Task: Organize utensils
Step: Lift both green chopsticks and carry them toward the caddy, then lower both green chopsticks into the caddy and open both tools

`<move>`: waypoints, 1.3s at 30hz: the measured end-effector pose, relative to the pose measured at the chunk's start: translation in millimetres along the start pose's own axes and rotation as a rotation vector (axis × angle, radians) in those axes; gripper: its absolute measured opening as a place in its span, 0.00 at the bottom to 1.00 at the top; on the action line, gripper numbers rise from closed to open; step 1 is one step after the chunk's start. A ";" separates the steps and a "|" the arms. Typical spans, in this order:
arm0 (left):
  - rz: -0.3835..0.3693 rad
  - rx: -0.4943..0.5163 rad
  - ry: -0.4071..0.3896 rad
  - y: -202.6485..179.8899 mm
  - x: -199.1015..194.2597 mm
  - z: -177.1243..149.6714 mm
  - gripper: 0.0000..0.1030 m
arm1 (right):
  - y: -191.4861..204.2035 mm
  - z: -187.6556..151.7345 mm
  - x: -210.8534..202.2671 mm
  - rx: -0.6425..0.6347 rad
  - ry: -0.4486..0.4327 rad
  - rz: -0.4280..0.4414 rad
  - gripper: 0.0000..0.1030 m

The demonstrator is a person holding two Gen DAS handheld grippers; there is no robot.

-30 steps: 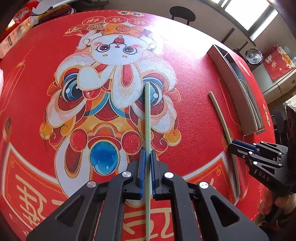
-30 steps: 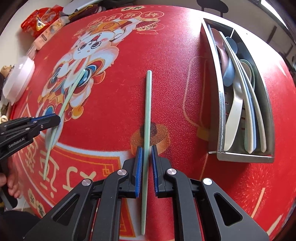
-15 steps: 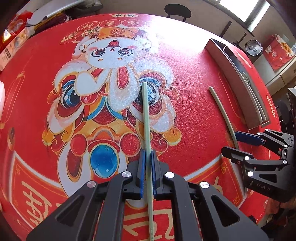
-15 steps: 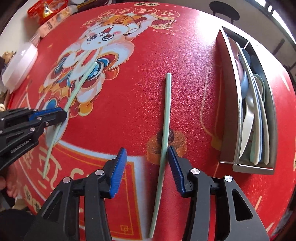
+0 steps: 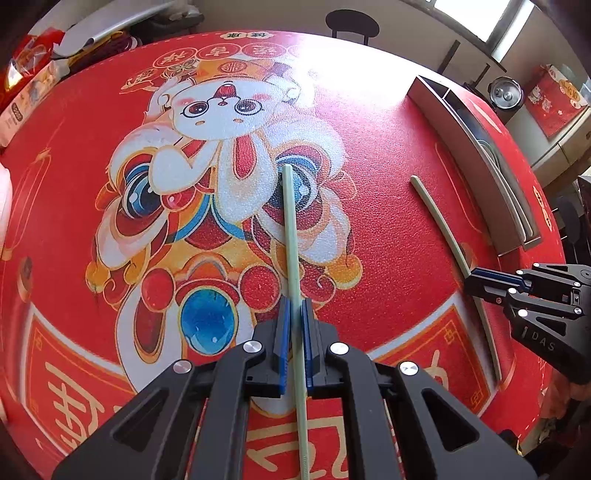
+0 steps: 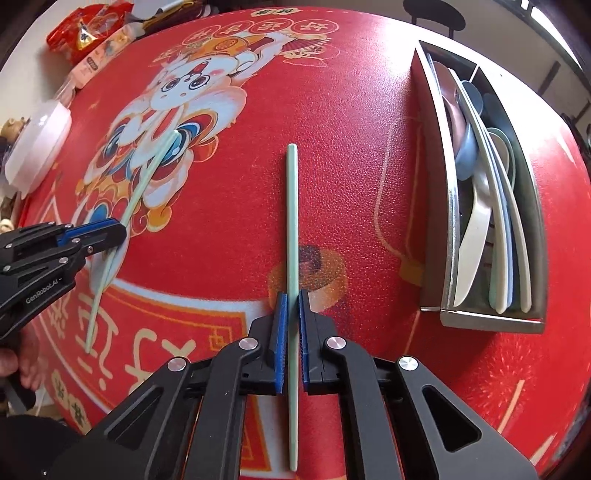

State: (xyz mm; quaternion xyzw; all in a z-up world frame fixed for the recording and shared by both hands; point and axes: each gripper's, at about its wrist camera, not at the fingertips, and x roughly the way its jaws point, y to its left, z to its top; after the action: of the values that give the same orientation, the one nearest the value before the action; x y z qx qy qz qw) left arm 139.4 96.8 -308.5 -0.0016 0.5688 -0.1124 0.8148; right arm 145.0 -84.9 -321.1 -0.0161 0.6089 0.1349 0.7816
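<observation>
Two pale green chopsticks are over the red printed tablecloth. My left gripper (image 5: 294,306) is shut on one chopstick (image 5: 290,229), which points forward over the rabbit print. My right gripper (image 6: 290,299) is shut on the other chopstick (image 6: 291,206), which lies along the cloth ahead of the fingers. The right gripper (image 5: 476,280) and its chopstick (image 5: 439,221) also show in the left wrist view. The left gripper (image 6: 114,232) with its chopstick (image 6: 147,177) shows in the right wrist view. A metal utensil tray (image 6: 448,236) at the right holds several spoons and chopsticks.
The tray also shows at the far right in the left wrist view (image 5: 454,110). A white lidded bowl (image 6: 37,144) and snack packets (image 6: 88,33) sit at the table's left edge. A dark chair (image 5: 351,22) stands beyond the far edge.
My right gripper opened wide beside its chopstick half a second ago and has now closed on it again. My left gripper keeps its grip and has shifted only slightly.
</observation>
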 end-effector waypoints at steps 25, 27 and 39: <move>-0.220 -0.094 -0.064 -25.7 -31.4 67.3 0.06 | -69.8 8.6 -70.5 0.211 -0.168 0.106 0.06; -0.246 -0.089 -0.073 -43.0 -27.5 84.8 0.06 | -85.4 16.7 -75.2 0.220 -0.178 0.086 0.06; -0.361 -0.154 -0.073 -147.2 16.0 181.5 0.06 | -161.7 82.8 -66.6 0.239 -0.193 0.028 0.06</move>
State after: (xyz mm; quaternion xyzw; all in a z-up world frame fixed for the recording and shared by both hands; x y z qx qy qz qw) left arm 286.2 -72.3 -240.0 -0.1701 0.5363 -0.2124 0.7989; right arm 245.8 -237.7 -258.5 0.0983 0.5429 0.0732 0.8308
